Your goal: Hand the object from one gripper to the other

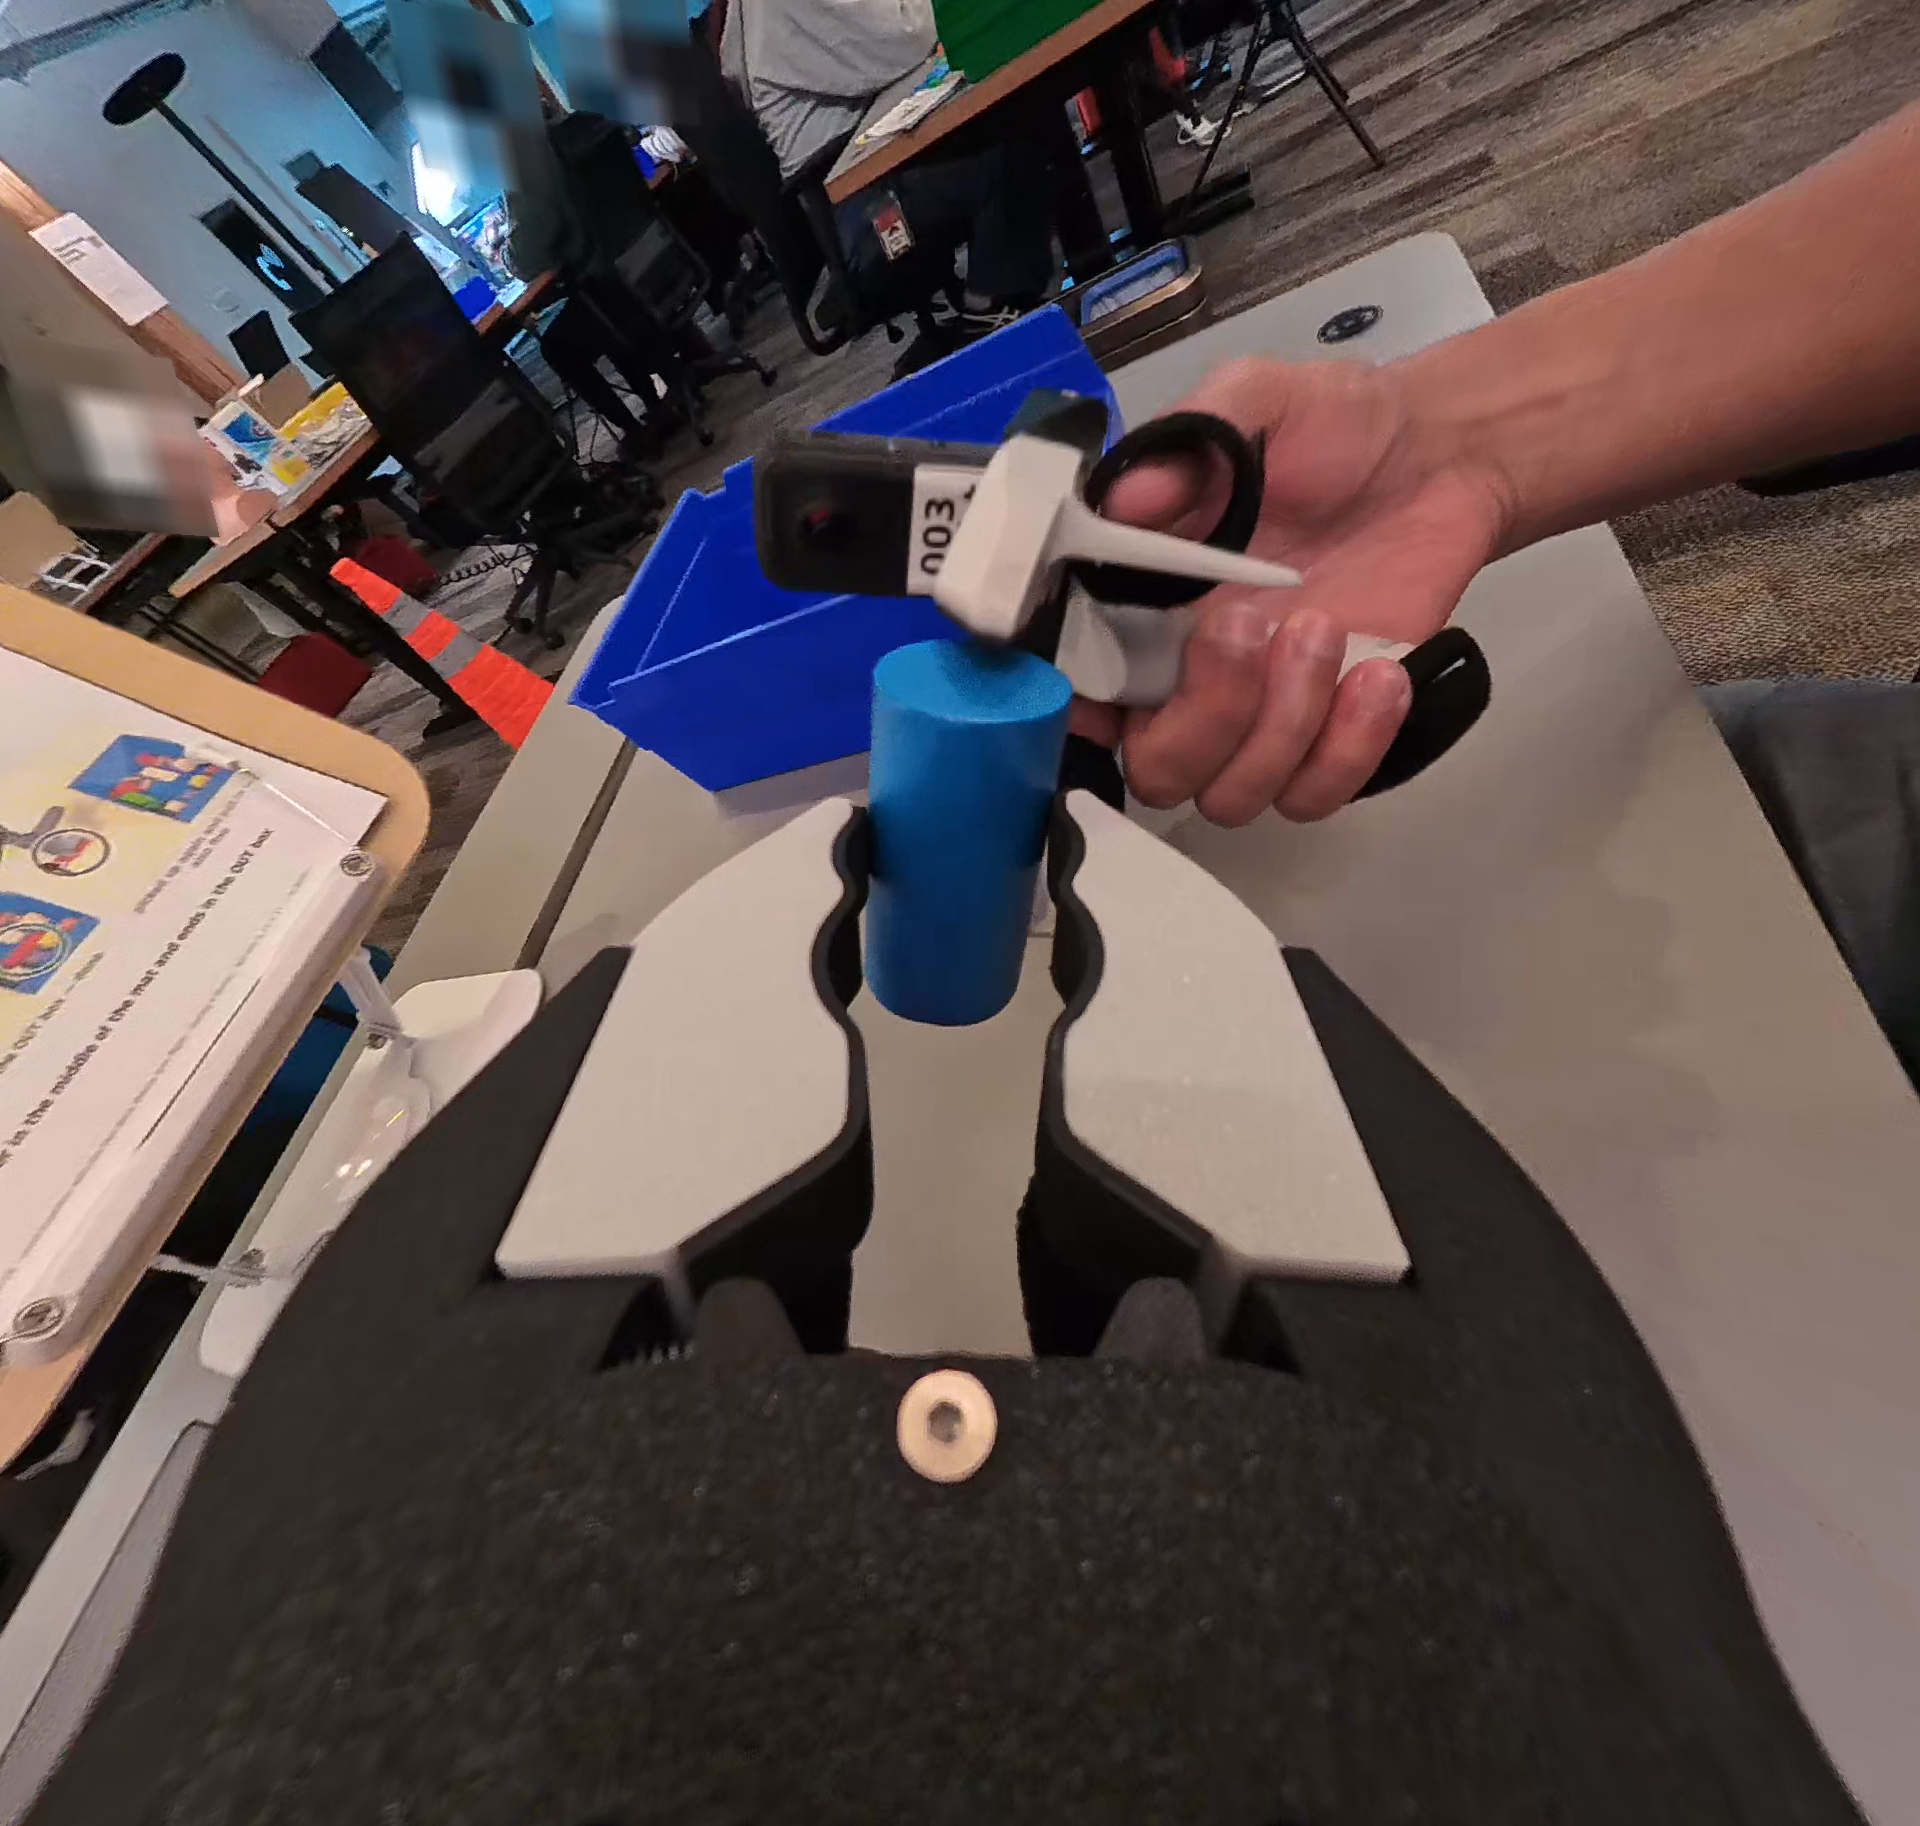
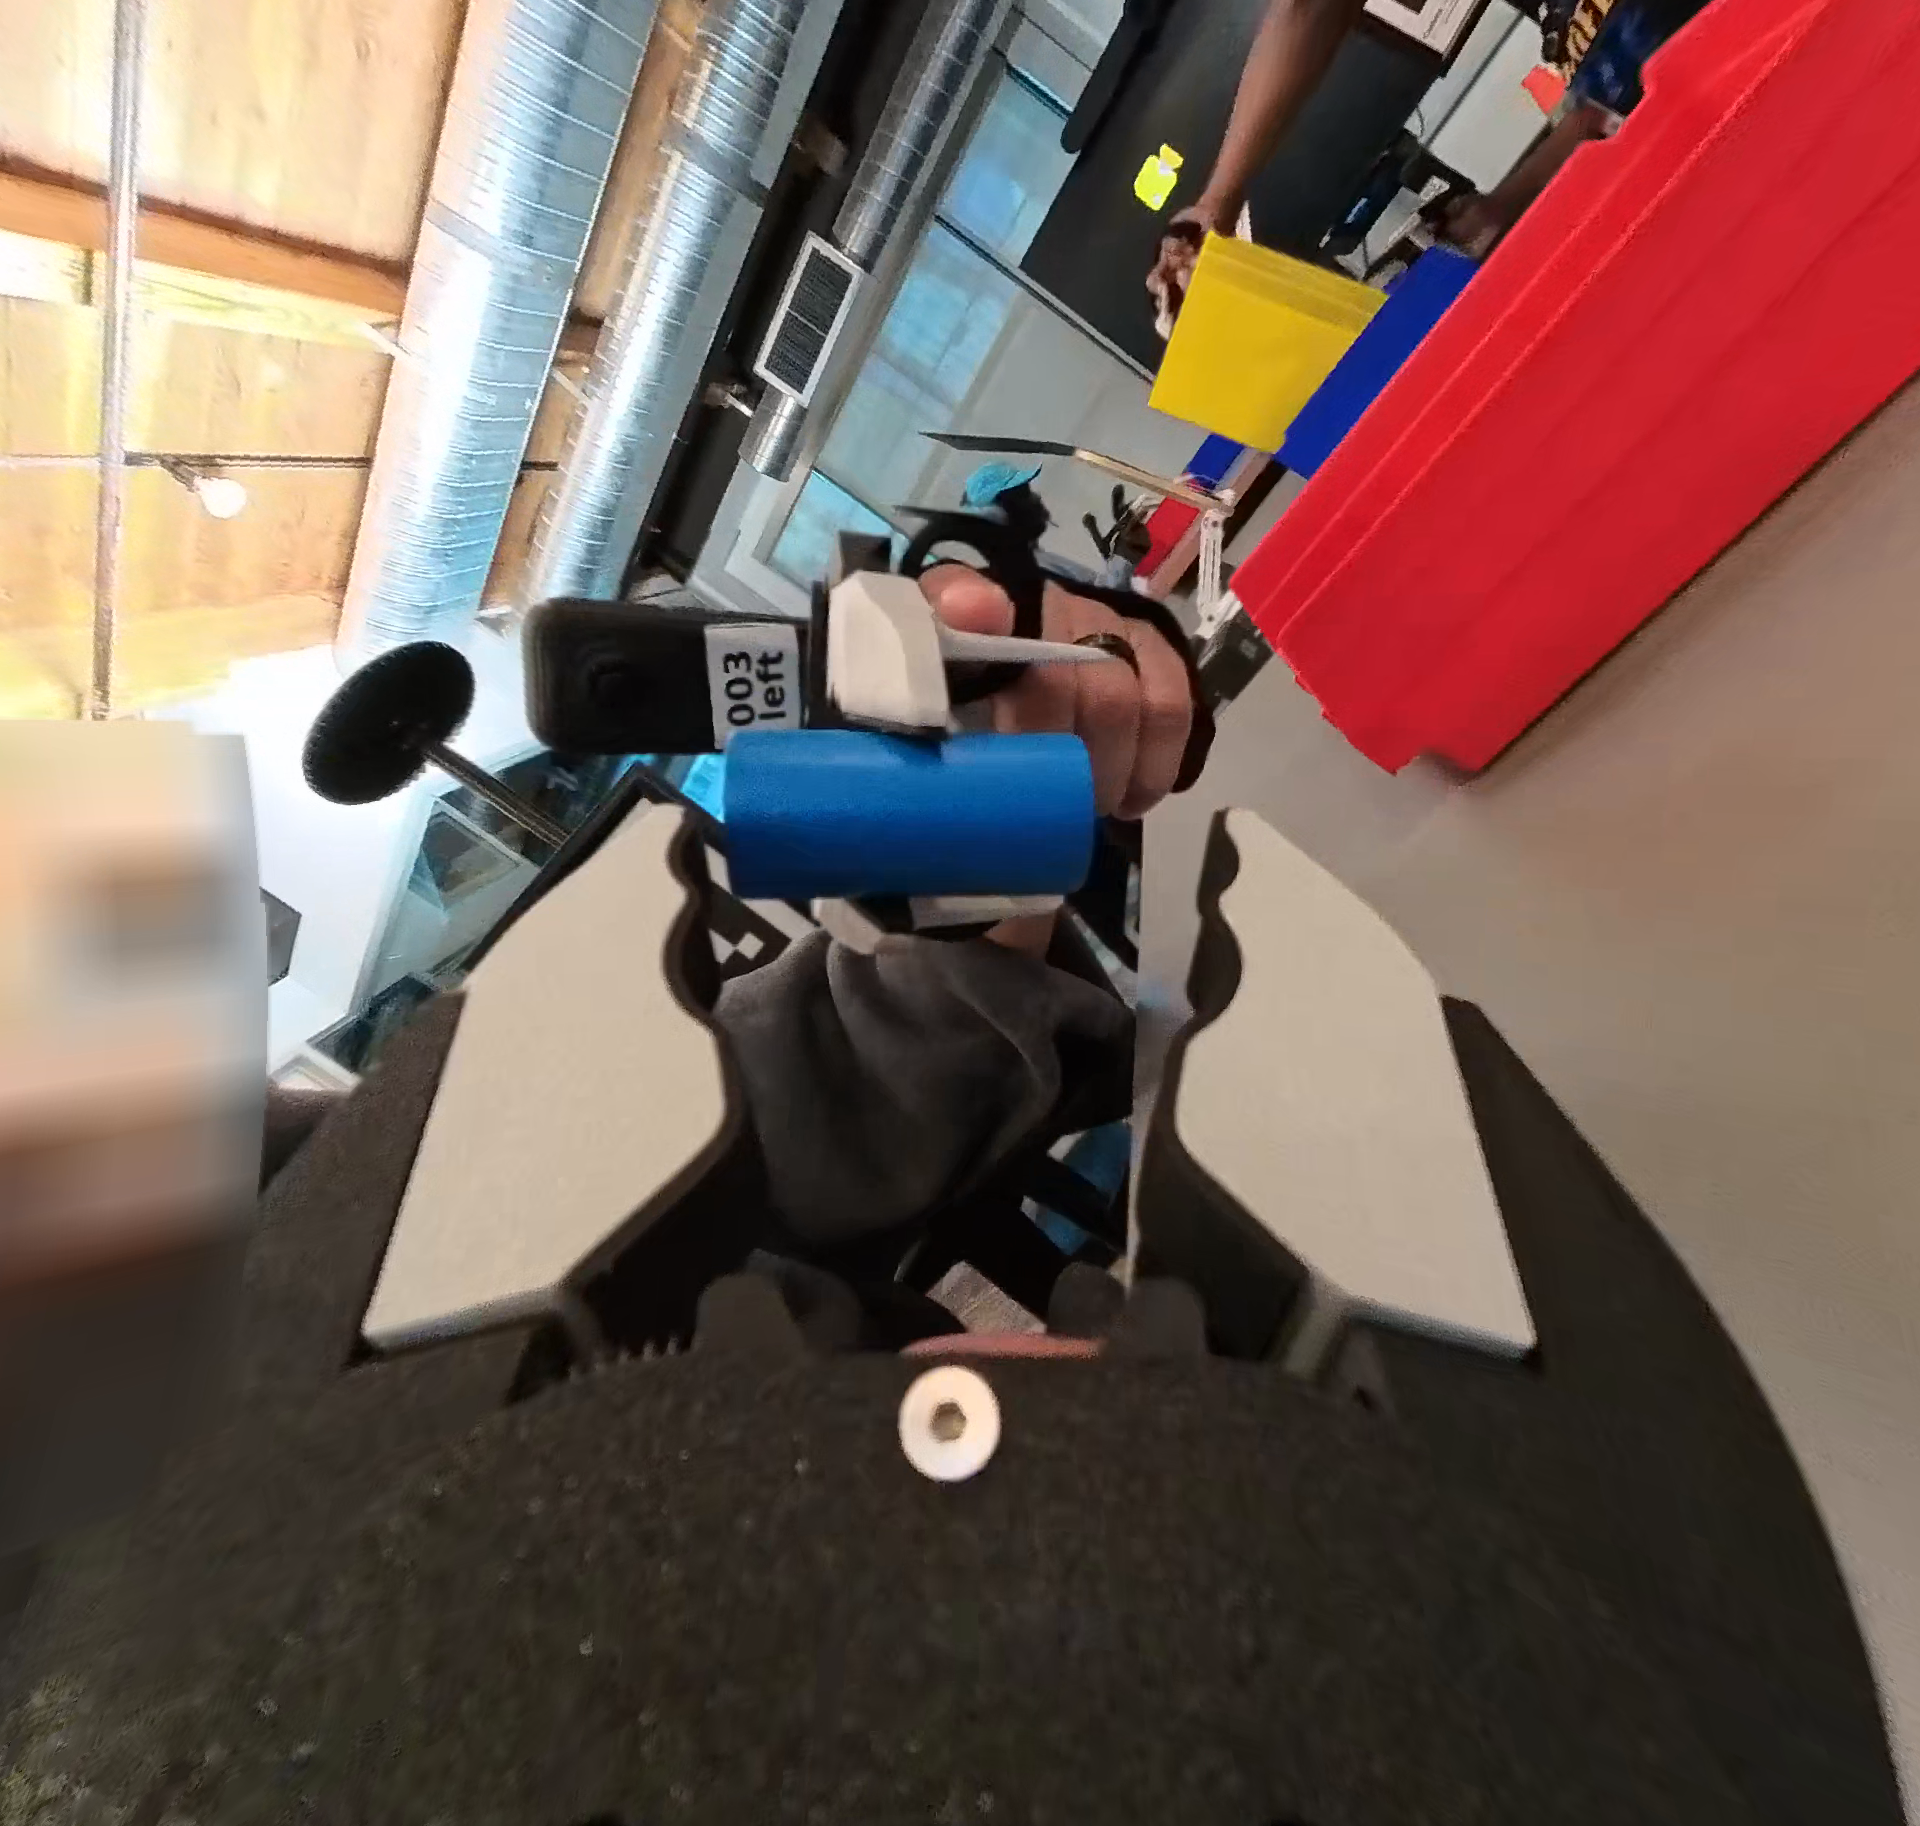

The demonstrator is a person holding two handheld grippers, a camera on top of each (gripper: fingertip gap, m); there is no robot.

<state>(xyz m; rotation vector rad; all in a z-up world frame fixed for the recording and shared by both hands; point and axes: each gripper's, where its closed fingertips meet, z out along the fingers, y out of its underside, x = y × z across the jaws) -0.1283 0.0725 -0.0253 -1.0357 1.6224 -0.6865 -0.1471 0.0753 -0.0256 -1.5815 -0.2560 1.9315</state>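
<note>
Grey tabletop below, the left gripper clamped a blue cylinder between its jaws. The right gripper waited, jaws spread wide and the cylinder just ahead of them; best centred squarely before closing.

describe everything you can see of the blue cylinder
The blue cylinder is a plain, smooth, matte solid with flat ends, plastic or painted wood by its look. It is off the table, clamped around its middle between the fingers of the left gripper, standing upright in the left wrist view. The right gripper faces it with jaws spread wide; the cylinder lies crosswise near its fingertips, and contact there cannot be told. A blue bin sits behind it.
</note>
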